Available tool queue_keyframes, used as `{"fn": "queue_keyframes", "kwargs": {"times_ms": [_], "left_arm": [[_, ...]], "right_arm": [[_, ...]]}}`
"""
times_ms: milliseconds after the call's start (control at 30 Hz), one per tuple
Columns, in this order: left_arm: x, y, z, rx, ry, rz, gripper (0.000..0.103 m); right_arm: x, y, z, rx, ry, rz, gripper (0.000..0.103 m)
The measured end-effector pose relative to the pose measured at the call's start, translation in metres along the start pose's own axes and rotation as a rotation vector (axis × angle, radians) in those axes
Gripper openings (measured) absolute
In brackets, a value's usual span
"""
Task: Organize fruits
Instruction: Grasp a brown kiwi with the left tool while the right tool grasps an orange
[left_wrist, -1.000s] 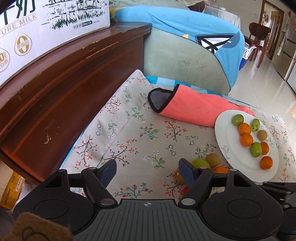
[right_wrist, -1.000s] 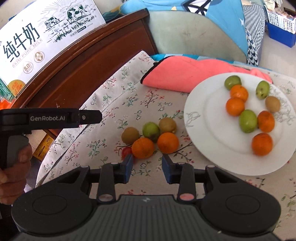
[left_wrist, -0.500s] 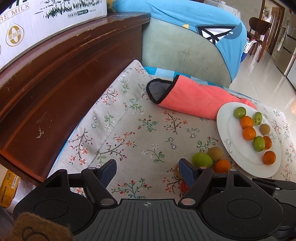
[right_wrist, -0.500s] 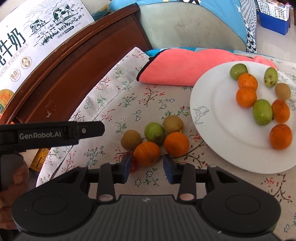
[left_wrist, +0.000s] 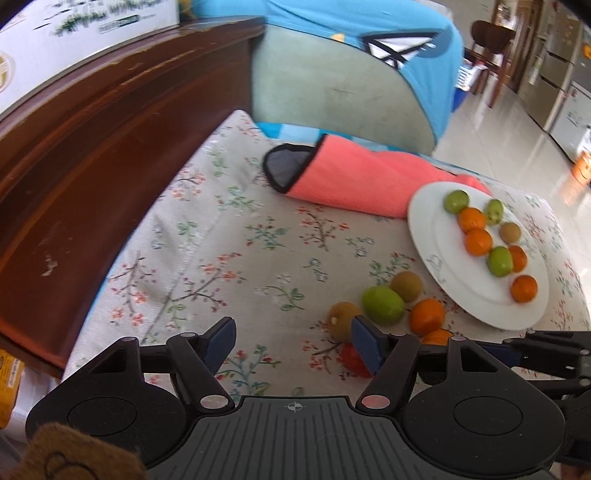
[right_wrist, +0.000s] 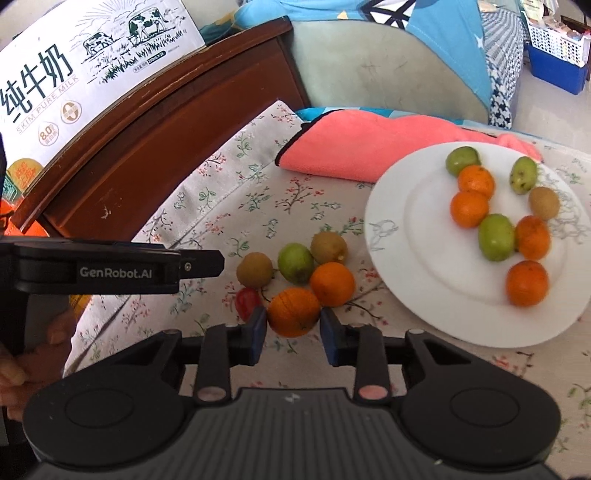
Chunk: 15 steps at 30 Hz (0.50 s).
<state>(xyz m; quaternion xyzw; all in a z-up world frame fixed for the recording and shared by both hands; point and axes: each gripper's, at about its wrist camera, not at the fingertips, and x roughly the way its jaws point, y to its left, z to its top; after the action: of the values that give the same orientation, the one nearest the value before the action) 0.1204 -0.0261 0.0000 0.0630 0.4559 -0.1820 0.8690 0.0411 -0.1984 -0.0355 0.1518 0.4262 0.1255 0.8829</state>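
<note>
Several loose fruits lie on the floral cloth left of a white plate: two kiwis, a green fruit, a small red fruit and two oranges. My right gripper is closing on the near orange; both pads touch its sides. The plate holds several oranges, green fruits and a kiwi. My left gripper hovers over bare cloth, its jaws closing with nothing between them. Its right finger stands beside a kiwi and partly hides the red fruit.
A pink towel lies behind the fruits. A dark wooden board rises along the left, with a milk carton on top. A grey-green chair back under a blue cloth stands at the far end. A hand holds the left gripper's handle.
My right gripper moved forward to the near orange and its jaws narrowed onto it. The left gripper's jaws narrowed a little and its view tipped slightly; the fruits stayed put.
</note>
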Motion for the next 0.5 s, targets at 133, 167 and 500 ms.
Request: {"fn": "queue_keyframes", "kwargs": {"times_ms": [133, 167, 500], "left_arm": [[0.007, -0.008, -0.001, 0.032, 0.006, -0.015, 0.064], [0.009, -0.01, -0.001, 0.037, 0.013, -0.018, 0.06], [0.028, -0.021, 0.0, 0.042, 0.048, -0.042, 0.039]], "right_arm": [[-0.006, -0.005, -0.007, 0.003, 0.011, -0.004, 0.032], [-0.008, -0.005, -0.008, 0.002, 0.011, -0.007, 0.032], [-0.014, -0.009, -0.01, 0.011, 0.0, -0.008, 0.032]]}}
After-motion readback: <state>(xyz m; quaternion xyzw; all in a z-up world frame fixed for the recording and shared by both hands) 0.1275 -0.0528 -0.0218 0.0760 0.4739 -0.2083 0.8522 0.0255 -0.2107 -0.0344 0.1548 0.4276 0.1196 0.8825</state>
